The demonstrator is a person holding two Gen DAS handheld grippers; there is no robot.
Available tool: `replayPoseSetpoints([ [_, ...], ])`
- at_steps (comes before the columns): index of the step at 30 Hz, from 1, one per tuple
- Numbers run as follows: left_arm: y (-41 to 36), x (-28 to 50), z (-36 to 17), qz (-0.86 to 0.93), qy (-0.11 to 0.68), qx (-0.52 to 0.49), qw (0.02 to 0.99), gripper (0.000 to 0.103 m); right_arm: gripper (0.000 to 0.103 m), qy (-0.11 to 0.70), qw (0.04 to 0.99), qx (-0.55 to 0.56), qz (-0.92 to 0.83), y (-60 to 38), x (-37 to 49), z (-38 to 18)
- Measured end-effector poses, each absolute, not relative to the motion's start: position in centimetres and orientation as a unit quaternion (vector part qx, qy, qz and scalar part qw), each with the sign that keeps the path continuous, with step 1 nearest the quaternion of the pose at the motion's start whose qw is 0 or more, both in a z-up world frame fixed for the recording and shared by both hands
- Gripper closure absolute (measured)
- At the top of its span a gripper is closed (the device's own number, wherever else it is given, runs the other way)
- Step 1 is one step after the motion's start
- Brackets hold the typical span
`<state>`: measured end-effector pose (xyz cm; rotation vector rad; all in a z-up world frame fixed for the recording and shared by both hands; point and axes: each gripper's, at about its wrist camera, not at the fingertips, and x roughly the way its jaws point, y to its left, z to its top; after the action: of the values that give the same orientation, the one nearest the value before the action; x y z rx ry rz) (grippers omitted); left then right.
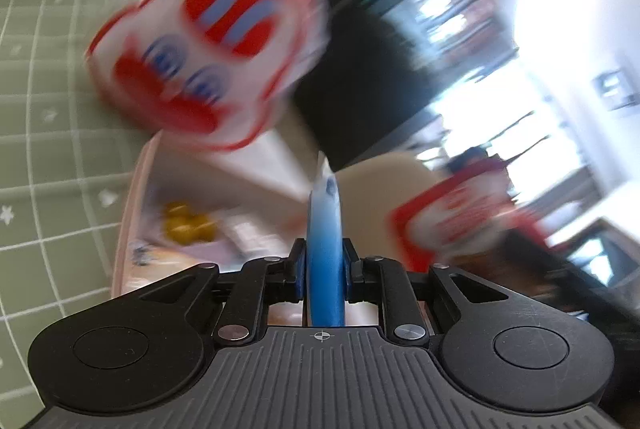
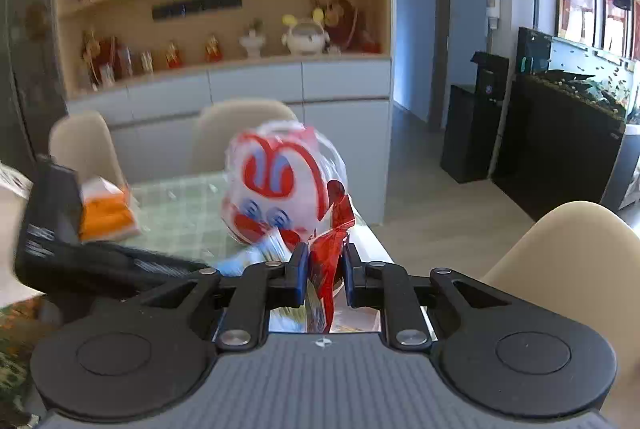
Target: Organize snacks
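On the left lies the green checked tablecloth [image 1: 44,133], a soft grid with small white flowers. Beside it sits a pale pink bin [image 1: 128,213] with smooth plastic walls, already holding blurred packets, one with yellow printing. Above the bin hangs a puffy white snack bag [image 1: 208,45] printed in red and blue, glossy and crinkled; motion blur hides its lettering. The left gripper [image 1: 324,265] is clamped narrow on a thin blue packet [image 1: 324,229], seen edge-on. Further right, the right gripper [image 2: 324,269] pinches a red foil packet [image 2: 330,253] by its wrinkled edge, with the white bag just beyond it; whether they are joined I cannot tell. An orange-and-white pack [image 2: 106,213] rests on the cloth near a beige chair [image 2: 568,261].

The step looks like carrying packets to the bin. Best to bring each one low over the opening before easing the grip, since slick film slips and thin seams tear under a hard pull.
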<state>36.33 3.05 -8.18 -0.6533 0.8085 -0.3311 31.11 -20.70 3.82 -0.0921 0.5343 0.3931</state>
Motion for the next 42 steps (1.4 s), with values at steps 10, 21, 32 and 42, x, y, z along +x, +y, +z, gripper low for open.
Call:
replayPoseSetpoints([
  [10, 5.4, 32.0, -6.3, -0.048, 0.337, -0.235, 0.91, 0.079, 0.084, 0.291, 0.92, -0.184, 0.186, -14.1, 35.6, -6.4],
  [21, 4.6, 19.0, -6.0, -0.041, 0.393, -0.128, 0.91, 0.082, 0.052, 0.296, 0.922, -0.087, 0.234, -13.0, 28.8, -5.2],
  [32, 2.1, 6.3, -2.7, -0.085, 0.384, -0.095, 0.915, 0.087, 0.034, 0.356, 0.925, 0.028, 0.129, -16.4, 10.5, -2.4],
  [42, -3.1, 1.0, -3.1, -0.02, 0.367, -0.063, 0.928, 0.087, 0.034, 0.384, 0.912, 0.025, 0.141, -19.9, 4.5, -4.3],
])
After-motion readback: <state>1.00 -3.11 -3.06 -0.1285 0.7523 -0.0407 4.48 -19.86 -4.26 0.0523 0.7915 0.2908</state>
